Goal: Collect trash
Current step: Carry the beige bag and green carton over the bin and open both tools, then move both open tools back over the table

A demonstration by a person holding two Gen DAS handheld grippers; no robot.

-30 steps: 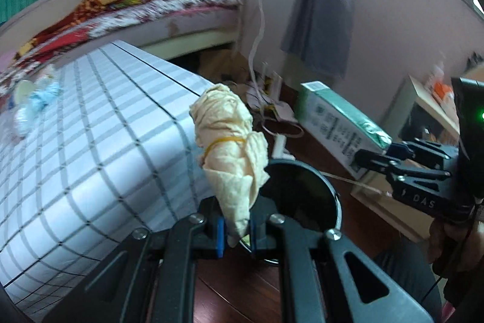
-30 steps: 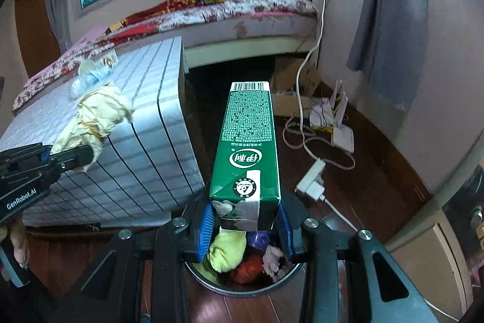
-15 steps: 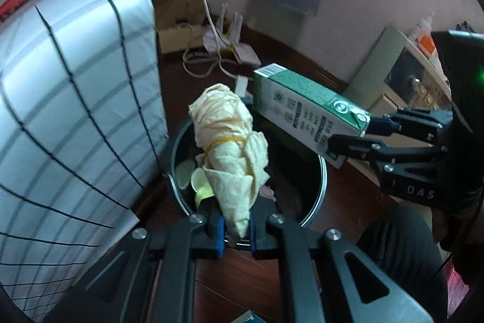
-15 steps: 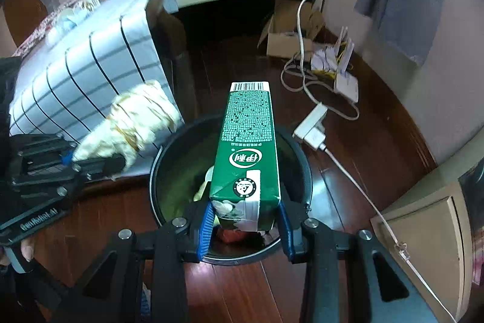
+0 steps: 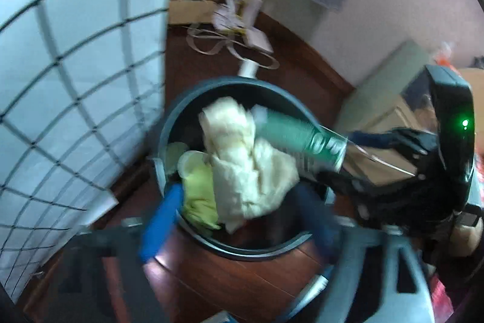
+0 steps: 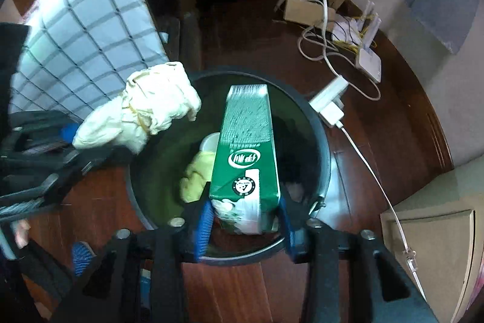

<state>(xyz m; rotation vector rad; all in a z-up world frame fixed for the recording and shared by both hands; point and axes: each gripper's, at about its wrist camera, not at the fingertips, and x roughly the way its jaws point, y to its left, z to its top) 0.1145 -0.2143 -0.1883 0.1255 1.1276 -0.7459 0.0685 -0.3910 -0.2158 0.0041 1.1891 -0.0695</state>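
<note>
Two light items hang over the dark bin (image 6: 320, 141): soft crumpled paper wad (image 5: 242, 159) between the opening left tool (image 5: 239, 220), stiff green carton (image 6: 248, 153) best taken by flat sides, right tool (image 6: 245, 223) opening.

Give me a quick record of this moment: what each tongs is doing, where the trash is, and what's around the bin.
left tongs: jaws opening, paper wad between them, over the bin
right tongs: jaws opening, green carton between them, over the bin
bin: round, dark, on the wood floor, already holds a yellow-green wad and other scraps
beside bin: checked cloth
floor behind bin: white cables and power strip, cardboard box
</note>
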